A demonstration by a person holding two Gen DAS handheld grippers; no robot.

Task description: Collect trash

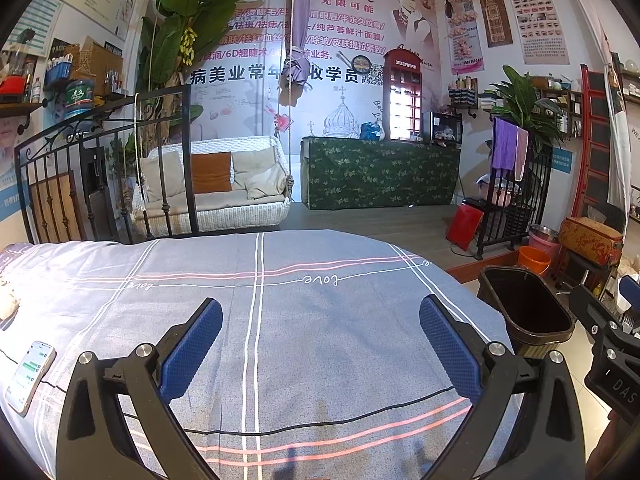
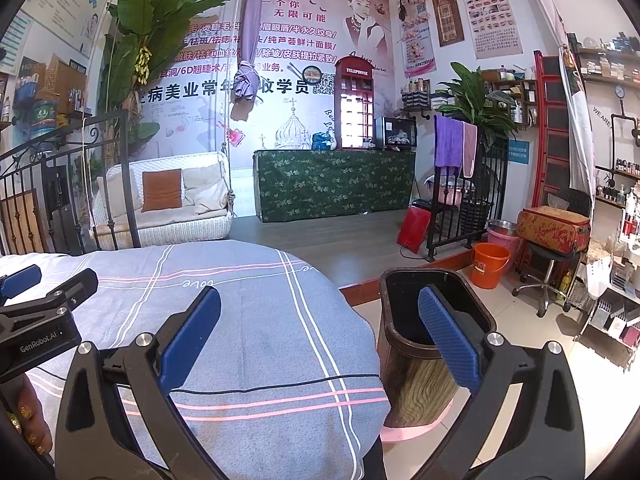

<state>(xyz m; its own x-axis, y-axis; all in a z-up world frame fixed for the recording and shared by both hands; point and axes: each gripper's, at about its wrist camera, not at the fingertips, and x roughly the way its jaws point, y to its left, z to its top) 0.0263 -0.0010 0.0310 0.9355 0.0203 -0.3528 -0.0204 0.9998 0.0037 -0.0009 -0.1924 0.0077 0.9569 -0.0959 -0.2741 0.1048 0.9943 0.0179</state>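
Fingers [image 1: 448,344] of both grippers spread apart over the bed [image 1: 280,320], bin [image 2: 420,344] beside, phone [image 1: 30,376] left.

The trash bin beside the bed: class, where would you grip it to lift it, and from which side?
Probably the rim. The trash bin stands upright and open-topped, its body likely too broad for the jaws. Bring the open right gripper down from above, one finger inside and one outside the near rim, which is thin and unobstructed.
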